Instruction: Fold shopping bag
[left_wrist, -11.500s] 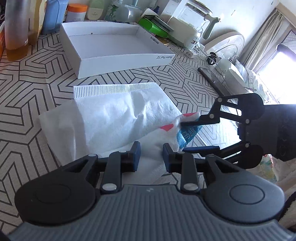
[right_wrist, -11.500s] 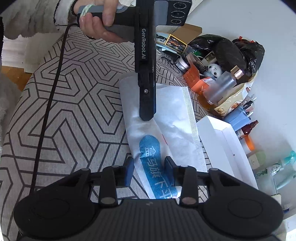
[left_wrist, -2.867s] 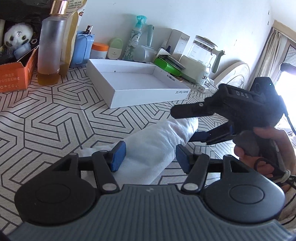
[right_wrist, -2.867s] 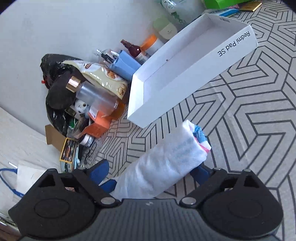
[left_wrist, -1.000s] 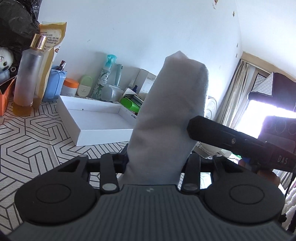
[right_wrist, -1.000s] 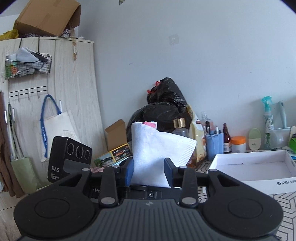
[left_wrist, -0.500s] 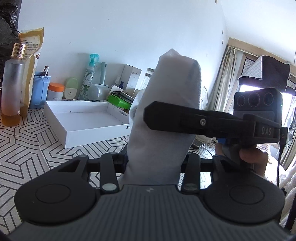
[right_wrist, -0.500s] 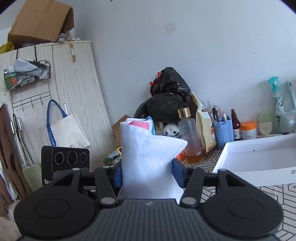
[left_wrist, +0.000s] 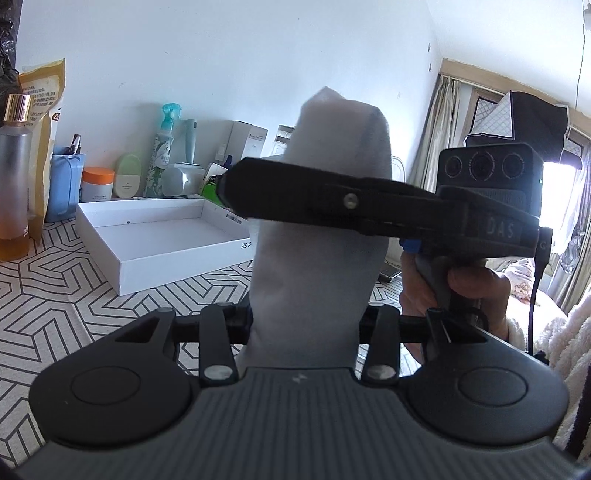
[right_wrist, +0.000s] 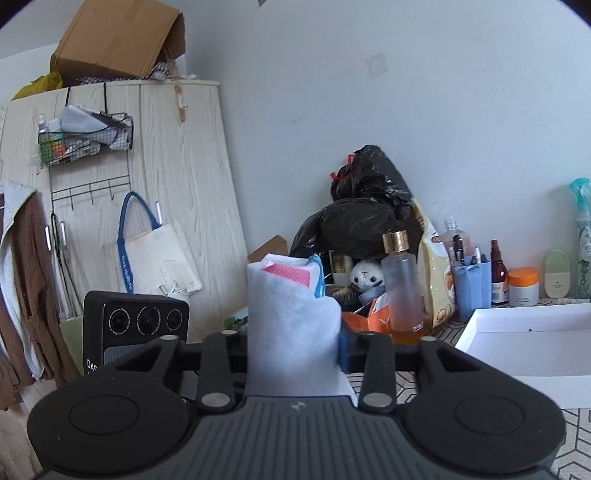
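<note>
The folded shopping bag (left_wrist: 317, 236) is now up in the air above the tabletop (left_wrist: 55, 306), not lying flat. The left gripper (left_wrist: 306, 325) squeezes its bottom. The right gripper (right_wrist: 293, 354) fingers are closing on it too, so the folding looks almost done.

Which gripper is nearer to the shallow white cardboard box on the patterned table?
Probably the left. The left gripper, holding the rolled white bag, faces the white box just beyond it. The right gripper, closing on the bag, has the box at its right.
</note>
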